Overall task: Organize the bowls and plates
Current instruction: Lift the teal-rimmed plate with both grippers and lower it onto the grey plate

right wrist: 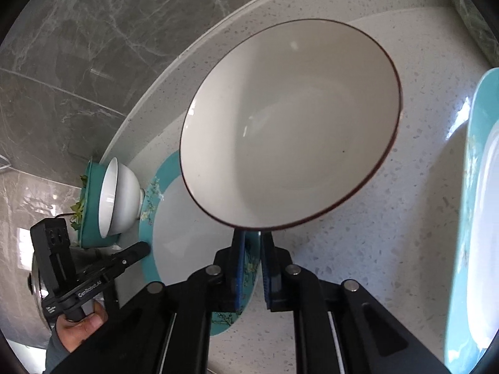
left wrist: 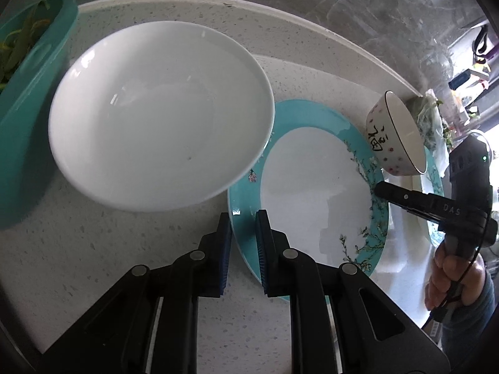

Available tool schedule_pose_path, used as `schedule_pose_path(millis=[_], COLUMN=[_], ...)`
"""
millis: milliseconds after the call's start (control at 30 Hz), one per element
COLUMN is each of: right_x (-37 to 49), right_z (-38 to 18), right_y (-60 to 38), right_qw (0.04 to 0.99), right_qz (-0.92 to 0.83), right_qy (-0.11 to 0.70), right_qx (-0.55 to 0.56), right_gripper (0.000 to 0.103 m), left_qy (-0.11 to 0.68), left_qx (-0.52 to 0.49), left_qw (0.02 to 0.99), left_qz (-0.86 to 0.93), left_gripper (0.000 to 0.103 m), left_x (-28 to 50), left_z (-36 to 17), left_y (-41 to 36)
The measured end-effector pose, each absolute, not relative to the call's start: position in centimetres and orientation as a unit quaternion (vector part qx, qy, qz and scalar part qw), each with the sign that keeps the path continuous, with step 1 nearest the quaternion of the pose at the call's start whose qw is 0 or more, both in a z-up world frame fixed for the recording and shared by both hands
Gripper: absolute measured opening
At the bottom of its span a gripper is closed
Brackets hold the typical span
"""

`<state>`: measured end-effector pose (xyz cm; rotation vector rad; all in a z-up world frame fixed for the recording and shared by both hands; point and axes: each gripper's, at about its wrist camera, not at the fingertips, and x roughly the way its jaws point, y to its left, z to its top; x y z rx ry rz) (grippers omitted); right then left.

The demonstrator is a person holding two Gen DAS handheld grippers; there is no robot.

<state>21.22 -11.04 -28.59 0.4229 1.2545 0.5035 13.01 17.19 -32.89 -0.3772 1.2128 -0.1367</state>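
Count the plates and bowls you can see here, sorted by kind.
Bowls: 2 (wide plain white ceramic bowl; small cream dotted bowl with dark rim)
Plates: 2 (round teal-rimmed floral plate; second matching teal-rimmed plate)
Total: 4

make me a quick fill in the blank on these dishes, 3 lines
1. The right gripper has its jaws shut on the ___ of the small dotted bowl.
2. Next to the white bowl lies a plate whose broad border is ___.
3. The tub at the far left holds ___ leafy vegetables.

Missing words: rim; teal; green
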Motion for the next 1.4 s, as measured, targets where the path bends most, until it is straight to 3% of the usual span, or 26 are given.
schedule_pose_path(millis=[633,1000,1400], right_x=[17.2,7.3,-1.3], right_z=[-25.5,-19.9,-24.2], right_y=[-10.8,-12.9,-15.8], right_qw=[0.783,0.806,0.787], right_qz=[0.241,0.245,0.198], right_qy=[0.547,0.516,0.561], right_qx=[0.171,0.151,0.167], right_gripper=[0.013,0.012,0.013], left_qy=[0.531,0.517,0.559], left_qx=[-0.170,-0.145,-0.081], left_qw=[0.827,0.836,0.813], left_qz=[-0.074,-0.109,-0.141], left_gripper=[0.013,0.013,0.014], left_x=[7.9,-0.9,-10.0], left_z=[-28.8,-23.6,-26.6], left_y=[16.3,13.9,10.0])
